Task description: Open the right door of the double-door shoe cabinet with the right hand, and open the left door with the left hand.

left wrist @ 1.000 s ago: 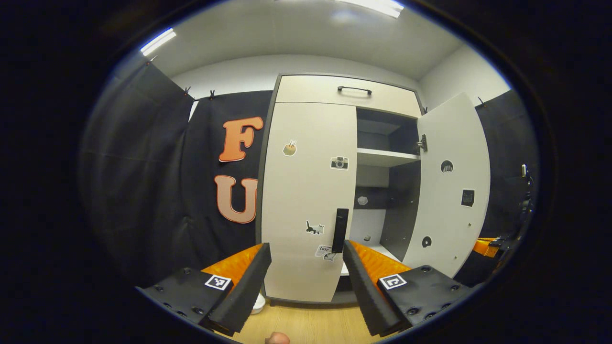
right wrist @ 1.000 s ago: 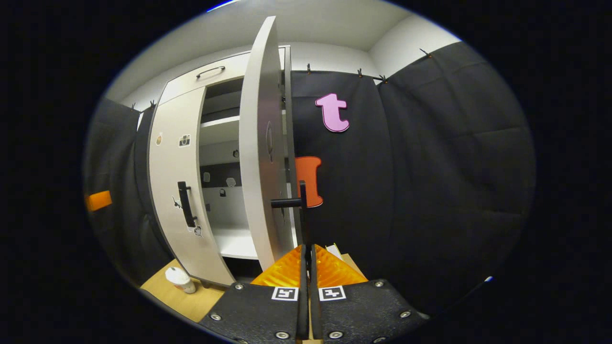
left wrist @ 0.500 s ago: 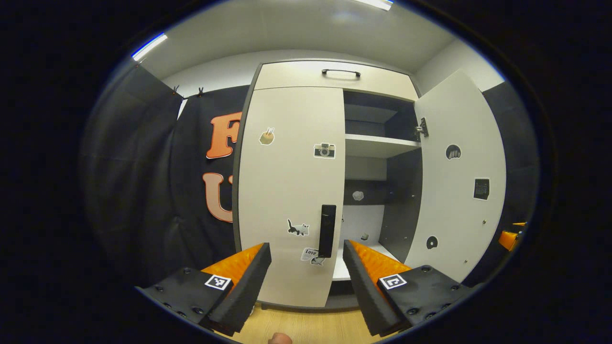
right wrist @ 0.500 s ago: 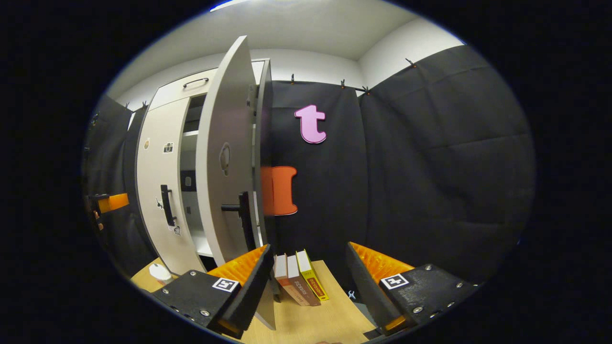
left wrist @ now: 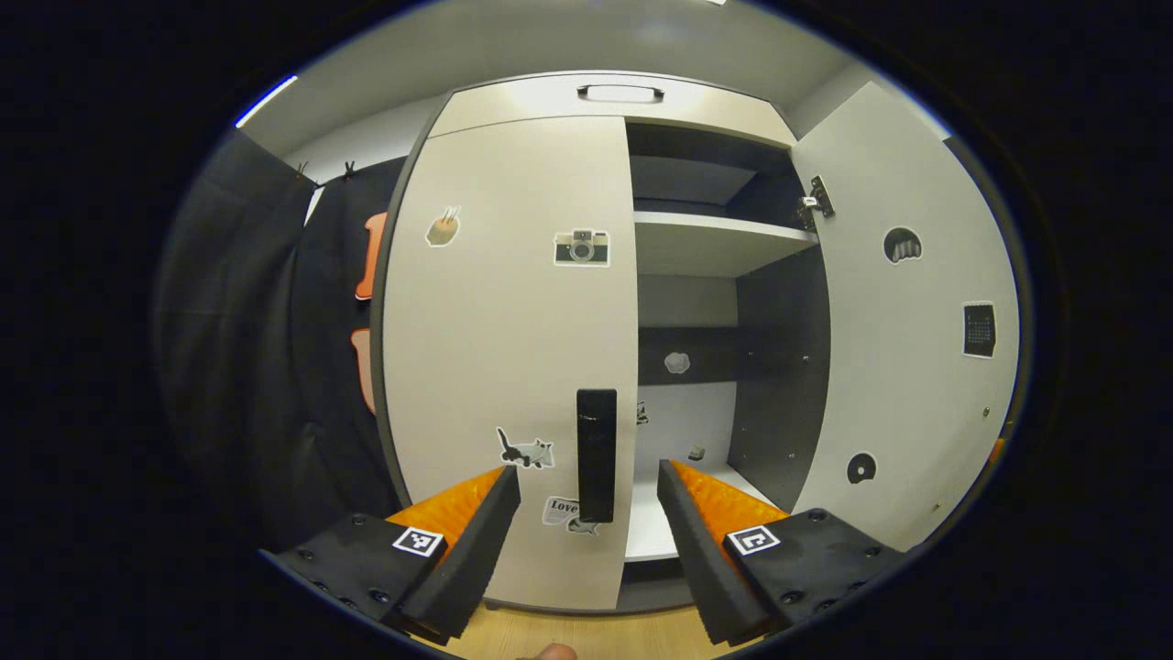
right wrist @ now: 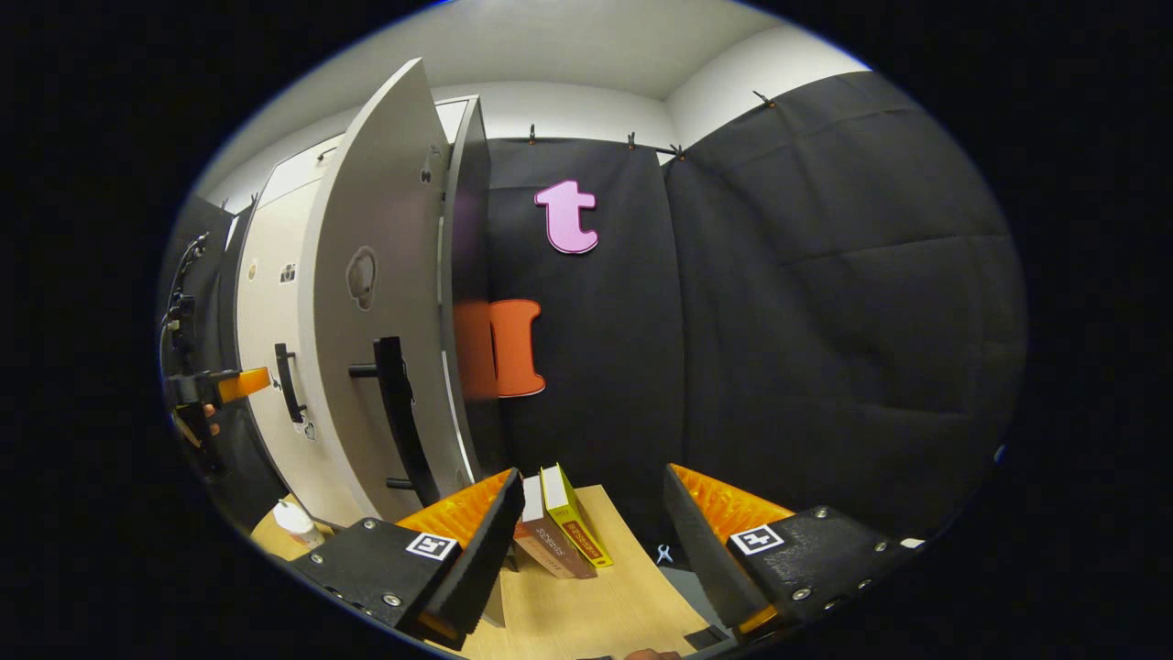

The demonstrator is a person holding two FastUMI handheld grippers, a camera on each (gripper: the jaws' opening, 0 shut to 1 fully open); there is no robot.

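Left tongs and right tongs apparently gape, empty.

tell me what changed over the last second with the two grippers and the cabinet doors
The right gripper let go of the right door's handle: its jaws, shut on it a second ago, now stand open and clear. The left gripper moved closer to the left door's handle, jaws open on either side. The right door stayed open, the left door shut.

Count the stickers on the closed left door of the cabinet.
4 on the left door: a snack sticker upper left, a camera sticker upper right, a cat sticker low down, and a word sticker below it, partly hidden behind the handle.
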